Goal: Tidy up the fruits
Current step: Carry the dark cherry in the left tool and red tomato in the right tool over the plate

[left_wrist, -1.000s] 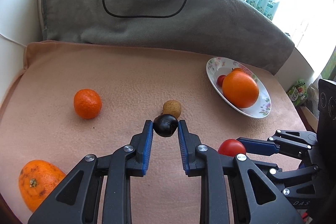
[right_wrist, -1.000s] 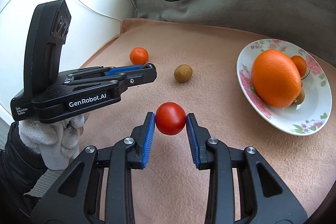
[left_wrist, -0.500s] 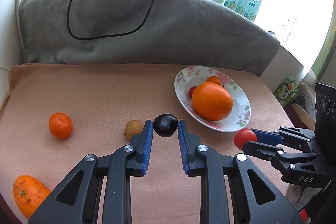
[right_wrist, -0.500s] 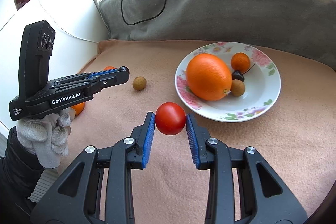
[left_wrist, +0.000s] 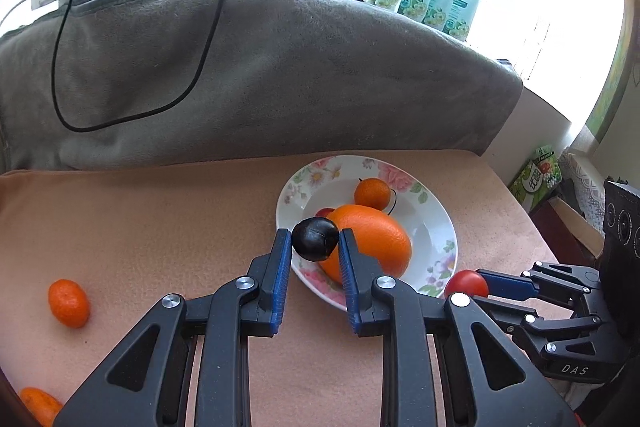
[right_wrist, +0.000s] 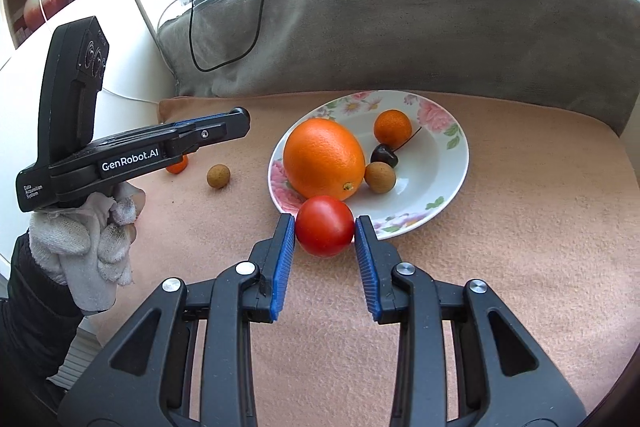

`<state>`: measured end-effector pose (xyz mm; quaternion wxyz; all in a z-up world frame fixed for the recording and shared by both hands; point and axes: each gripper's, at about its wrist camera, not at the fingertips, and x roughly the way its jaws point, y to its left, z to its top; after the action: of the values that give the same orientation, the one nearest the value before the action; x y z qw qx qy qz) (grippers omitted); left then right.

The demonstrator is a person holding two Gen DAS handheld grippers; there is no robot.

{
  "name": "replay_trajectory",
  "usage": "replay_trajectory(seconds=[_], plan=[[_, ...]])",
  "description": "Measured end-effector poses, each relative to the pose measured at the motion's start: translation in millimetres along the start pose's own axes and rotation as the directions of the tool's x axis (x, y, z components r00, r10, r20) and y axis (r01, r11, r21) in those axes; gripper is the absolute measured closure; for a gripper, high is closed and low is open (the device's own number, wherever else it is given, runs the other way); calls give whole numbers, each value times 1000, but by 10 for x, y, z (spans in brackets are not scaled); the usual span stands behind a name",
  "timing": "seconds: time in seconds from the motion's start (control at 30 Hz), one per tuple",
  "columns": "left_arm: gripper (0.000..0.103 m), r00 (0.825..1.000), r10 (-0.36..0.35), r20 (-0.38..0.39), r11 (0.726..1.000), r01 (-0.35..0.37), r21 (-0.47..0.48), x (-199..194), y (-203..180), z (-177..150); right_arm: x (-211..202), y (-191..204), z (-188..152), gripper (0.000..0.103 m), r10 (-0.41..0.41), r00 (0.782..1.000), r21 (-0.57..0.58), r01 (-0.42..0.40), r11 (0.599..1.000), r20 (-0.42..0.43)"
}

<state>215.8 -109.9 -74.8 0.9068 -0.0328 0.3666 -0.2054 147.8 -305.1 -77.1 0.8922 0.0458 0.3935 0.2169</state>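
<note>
1. Left wrist view, grip state: the left claw [left_wrist: 315, 247] is clamped on a small, dark, glossy round fruit [left_wrist: 315, 238], held between its blue ribbed pads above the near rim of the plate [left_wrist: 434, 227]. The right claw [left_wrist: 472, 287] enters from the right edge, closed on a smooth red tomato [left_wrist: 466, 283] just beside the plate rim.

2. Left wrist view, progress: the floral-print plate, glazed and shallow, already carries a large dimpled orange [left_wrist: 370, 243], a small mandarin [left_wrist: 372, 193] and a red fruit mostly hidden behind the orange. A small oval citrus [left_wrist: 68, 303] and a larger orange [left_wrist: 38, 405] at the lower edge lie on the counter [left_wrist: 160, 227], well apart from the plate. The counter is covered with a soft peach fleece cloth.

3. Right wrist view, grip state: the right claw [right_wrist: 325, 227] holds the tomato [right_wrist: 325, 225] firmly, both pads pressing its taut, shiny skin, at the near rim of the plate [right_wrist: 452, 167]. The left claw [right_wrist: 240, 119] shows side-on, carried by a hand in a white knit glove [right_wrist: 84, 243]; its load is hidden from this angle.

4. Right wrist view, progress: the plate holds the orange [right_wrist: 324, 159], the mandarin [right_wrist: 392, 127], a dark cherry with stem [right_wrist: 384, 155] and a matte brown round fruit [right_wrist: 380, 177]. A second brown fruit [right_wrist: 218, 175] and a small orange fruit [right_wrist: 178, 165] sit on the cloth.

5. Judgement: both carried fruits appear ready for release onto the plate. At least three loose fruits are left.
</note>
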Motion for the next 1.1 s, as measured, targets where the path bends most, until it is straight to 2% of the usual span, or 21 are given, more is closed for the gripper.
replay_trajectory(seconds=[0.33,0.6,1.1], plan=[[81,1000,-11,-3,999,11,41,277,-176,241,7,-157,70,71,-12,1000,14,12,1000,0],[81,1000,-17,-17,998,18,52,457,-248,316,42,-255,80,71,-24,1000,26,24,999,0],[81,1000,-22,-21,998,23,56,561,-255,413,165,-284,129,71,-26,1000,19,26,999,-15]])
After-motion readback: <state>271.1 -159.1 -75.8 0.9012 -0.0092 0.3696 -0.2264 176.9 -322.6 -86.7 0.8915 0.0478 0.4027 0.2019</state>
